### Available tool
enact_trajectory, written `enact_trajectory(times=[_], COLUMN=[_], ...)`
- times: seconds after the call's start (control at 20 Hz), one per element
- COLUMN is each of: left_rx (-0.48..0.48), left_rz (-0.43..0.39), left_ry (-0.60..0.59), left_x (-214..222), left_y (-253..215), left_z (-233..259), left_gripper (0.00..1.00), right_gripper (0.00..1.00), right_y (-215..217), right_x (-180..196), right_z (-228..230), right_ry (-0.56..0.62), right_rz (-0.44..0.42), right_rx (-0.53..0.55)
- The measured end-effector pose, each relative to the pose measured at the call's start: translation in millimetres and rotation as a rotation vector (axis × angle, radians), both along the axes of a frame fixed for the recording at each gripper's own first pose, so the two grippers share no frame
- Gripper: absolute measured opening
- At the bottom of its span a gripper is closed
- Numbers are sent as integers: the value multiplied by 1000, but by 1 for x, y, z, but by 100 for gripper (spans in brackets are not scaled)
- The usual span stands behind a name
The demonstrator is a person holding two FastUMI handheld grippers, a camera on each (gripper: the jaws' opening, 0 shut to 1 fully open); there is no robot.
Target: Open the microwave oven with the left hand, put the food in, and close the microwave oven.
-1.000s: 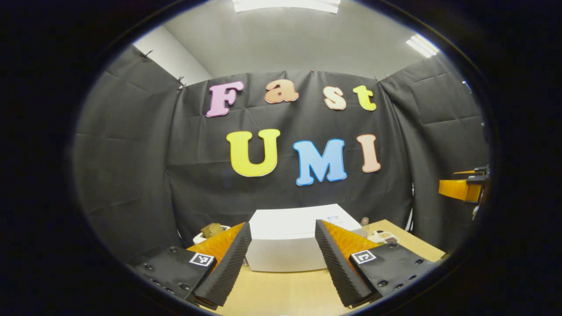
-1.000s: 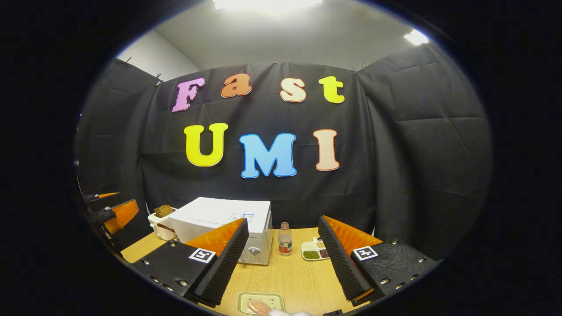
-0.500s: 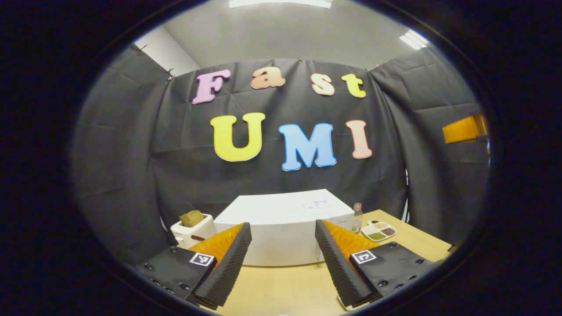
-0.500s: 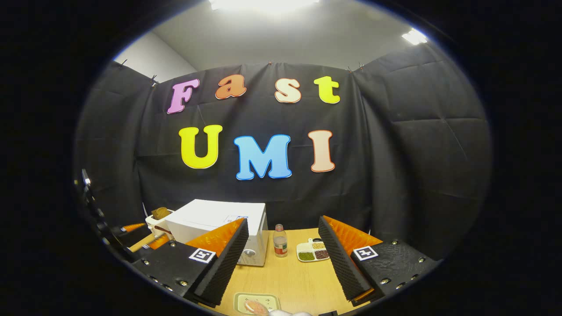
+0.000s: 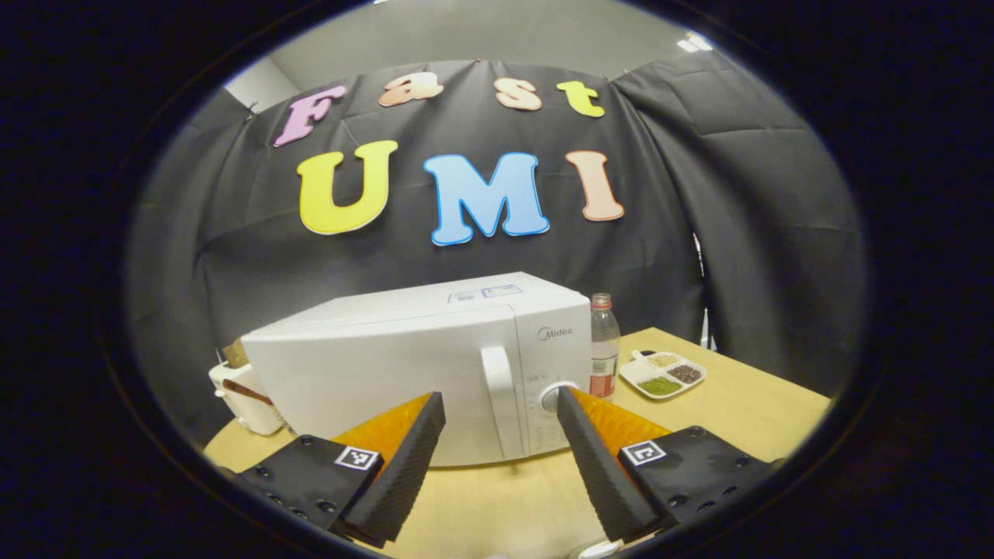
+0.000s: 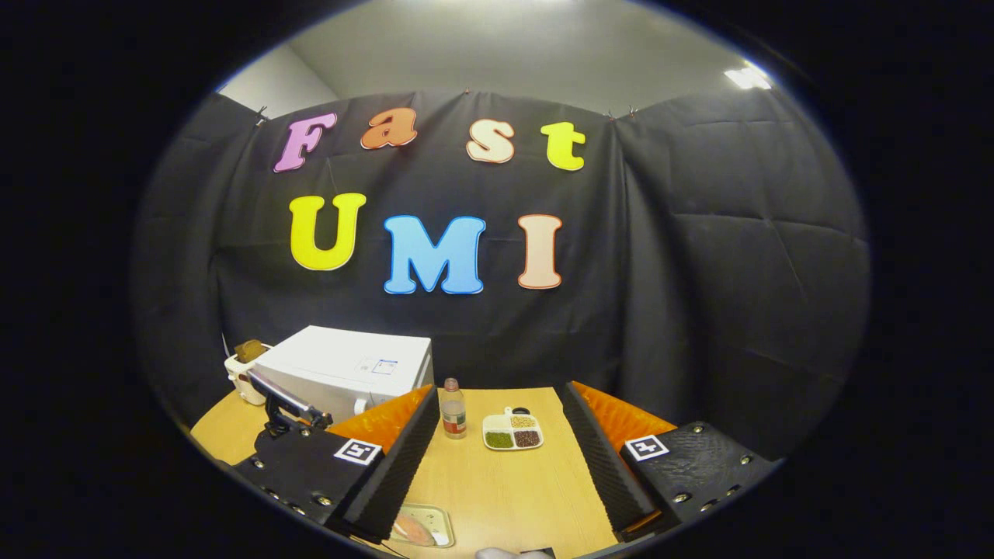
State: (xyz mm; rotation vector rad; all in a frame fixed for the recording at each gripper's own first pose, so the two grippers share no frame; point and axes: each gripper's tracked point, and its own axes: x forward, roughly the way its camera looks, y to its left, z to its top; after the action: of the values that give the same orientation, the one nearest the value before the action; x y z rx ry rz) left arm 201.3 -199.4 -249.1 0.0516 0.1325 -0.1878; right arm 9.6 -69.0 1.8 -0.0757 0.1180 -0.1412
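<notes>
A white microwave (image 5: 388, 365) stands on the wooden table (image 5: 745, 404) with its door shut. Its upright handle (image 5: 497, 380) and a dial (image 5: 550, 398) face me. My left gripper (image 5: 499, 411) is open, low over the table just in front of the door, with the handle lined up between its fingers. In the right gripper view the microwave (image 6: 349, 369) sits at the back left, with the left gripper (image 6: 286, 405) in front of it. The food lies on a small pale tray (image 6: 423, 529) at the near table edge. My right gripper (image 6: 501, 407) hovers open above it, holding nothing.
A small bottle (image 5: 603, 345) and a divided dish of grains (image 5: 662, 373) stand right of the microwave. A white toaster (image 5: 242, 392) with bread sits to its left. In the right gripper view, bare tabletop (image 6: 512, 489) lies between the dish and the food tray.
My left gripper has come down and closer to the microwave, so its door front and handle now show. The right gripper view has shifted a little, with the tray now lower left.
</notes>
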Motion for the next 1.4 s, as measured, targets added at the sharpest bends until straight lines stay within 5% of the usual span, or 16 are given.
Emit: enact_trajectory(times=[0.55,0.6,0.9,1.4], left_rx=[-72,-68,-108,-87], left_rz=[56,51,23,21], left_ry=[49,53,102,119], left_x=[54,55,62,54], left_y=[-4,-5,-12,-7], left_z=[-33,-38,-51,-50], left_gripper=[100,95,30,17], right_gripper=[98,98,98,98], right_y=[-19,-19,-7,-1], right_x=[-2,-1,1,-2], right_z=[-23,-22,-19,-21], right_ry=[76,75,63,71], right_rz=[-38,-39,-16,-15], right_rx=[-30,-33,6,-1])
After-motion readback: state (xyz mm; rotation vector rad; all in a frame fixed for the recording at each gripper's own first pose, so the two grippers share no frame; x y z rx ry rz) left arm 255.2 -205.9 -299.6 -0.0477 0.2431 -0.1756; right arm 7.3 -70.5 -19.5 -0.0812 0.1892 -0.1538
